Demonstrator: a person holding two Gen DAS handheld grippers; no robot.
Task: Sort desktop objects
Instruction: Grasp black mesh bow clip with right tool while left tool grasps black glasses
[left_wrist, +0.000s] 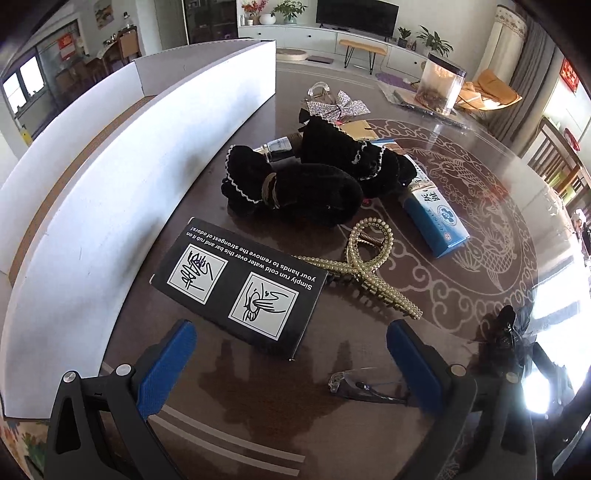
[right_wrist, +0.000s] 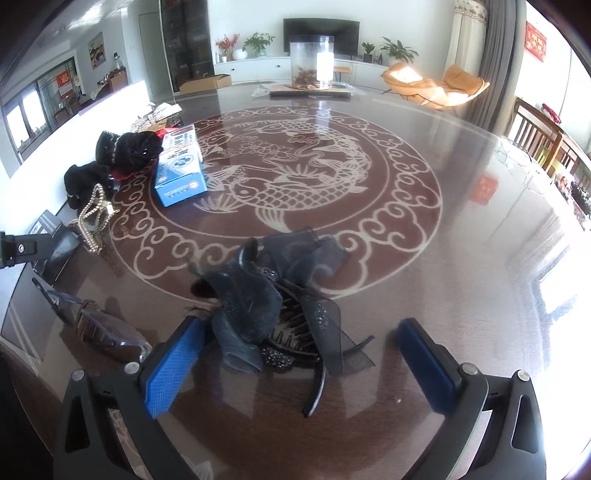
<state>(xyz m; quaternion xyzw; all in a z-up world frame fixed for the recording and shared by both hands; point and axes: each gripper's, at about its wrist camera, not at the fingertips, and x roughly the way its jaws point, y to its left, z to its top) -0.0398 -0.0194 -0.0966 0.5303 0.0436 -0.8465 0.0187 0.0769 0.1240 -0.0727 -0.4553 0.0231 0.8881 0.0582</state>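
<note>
My left gripper (left_wrist: 291, 354) is open, low over the brown table, just short of a flat black instruction box (left_wrist: 240, 284). Beyond it lie a pearl hair claw (left_wrist: 365, 254), two black velvet pouches (left_wrist: 295, 184), a blue carton (left_wrist: 436, 214) and a sparkly silver bow (left_wrist: 340, 101). My right gripper (right_wrist: 301, 354) is open, and a dark organza bow hair clip (right_wrist: 273, 295) lies on the table between its blue pads (right_wrist: 173, 365). The same clip (left_wrist: 506, 332) shows at the right edge of the left wrist view.
A long white cardboard box (left_wrist: 110, 166) curves along the table's left side. A clear packet with a brown item (right_wrist: 99, 328) lies left of my right gripper. A clear jar (right_wrist: 312, 61) stands at the far side. The table's fish pattern (right_wrist: 295, 177) area holds little.
</note>
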